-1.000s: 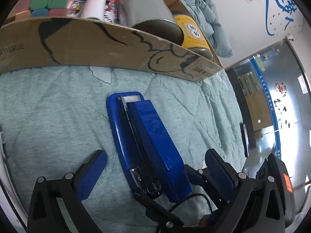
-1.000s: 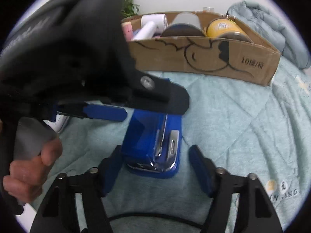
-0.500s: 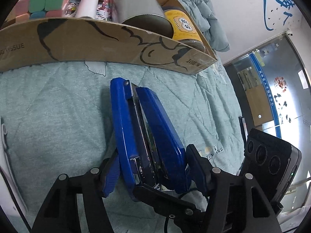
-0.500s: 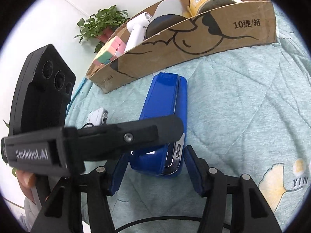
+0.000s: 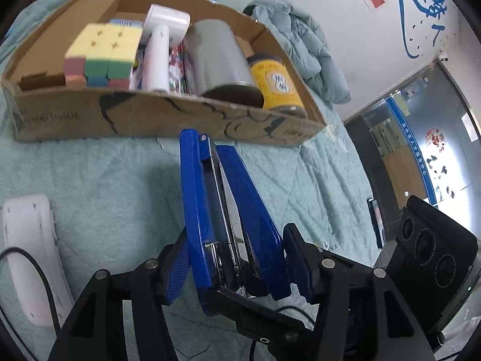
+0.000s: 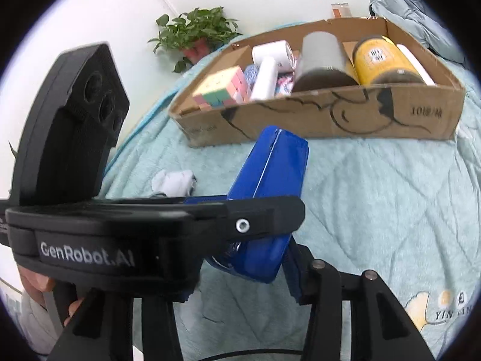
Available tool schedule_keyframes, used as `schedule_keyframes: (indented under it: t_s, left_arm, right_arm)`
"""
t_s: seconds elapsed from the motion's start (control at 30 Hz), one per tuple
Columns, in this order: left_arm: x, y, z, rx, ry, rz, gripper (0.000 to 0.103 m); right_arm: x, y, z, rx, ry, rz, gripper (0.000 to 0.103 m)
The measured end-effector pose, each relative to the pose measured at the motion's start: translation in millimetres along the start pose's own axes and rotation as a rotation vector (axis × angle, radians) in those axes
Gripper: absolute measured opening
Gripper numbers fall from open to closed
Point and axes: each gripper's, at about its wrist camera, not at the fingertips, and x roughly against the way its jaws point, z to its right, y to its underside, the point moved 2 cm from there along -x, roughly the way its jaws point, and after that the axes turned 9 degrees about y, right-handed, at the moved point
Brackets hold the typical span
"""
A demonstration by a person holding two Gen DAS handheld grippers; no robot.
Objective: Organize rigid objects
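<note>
A blue stapler lies lengthwise between the fingers of my left gripper, whose jaws are closing with both blue pads against its rear end. It is tilted up off the quilt. From the other side my right gripper is closing too. One of its pads touches the stapler, and the other is hidden behind the left gripper's black body. Just beyond stands the cardboard box, holding a pastel cube, a white hair dryer, a grey can and a yellow can.
A light green quilt covers the bed. A white device with a black cable lies at the left. A small white cloth sits left of the stapler. A grey-green jacket and a potted plant are behind the box.
The left jaws went from wide open to closed around the stapler. Both grippers rose, and the stapler's front came up off the quilt. The box interior now shows from higher.
</note>
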Motion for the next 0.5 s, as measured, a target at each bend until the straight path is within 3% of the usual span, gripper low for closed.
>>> schedule_keyframes:
  t_s: [0.5]
  left_arm:
    - [68.1, -76.2, 11.4, -0.091, 0.011, 0.134, 0.054]
  right_arm:
    - [4.1, -75.2, -32.0, 0.123, 0.0, 0.13, 0.045]
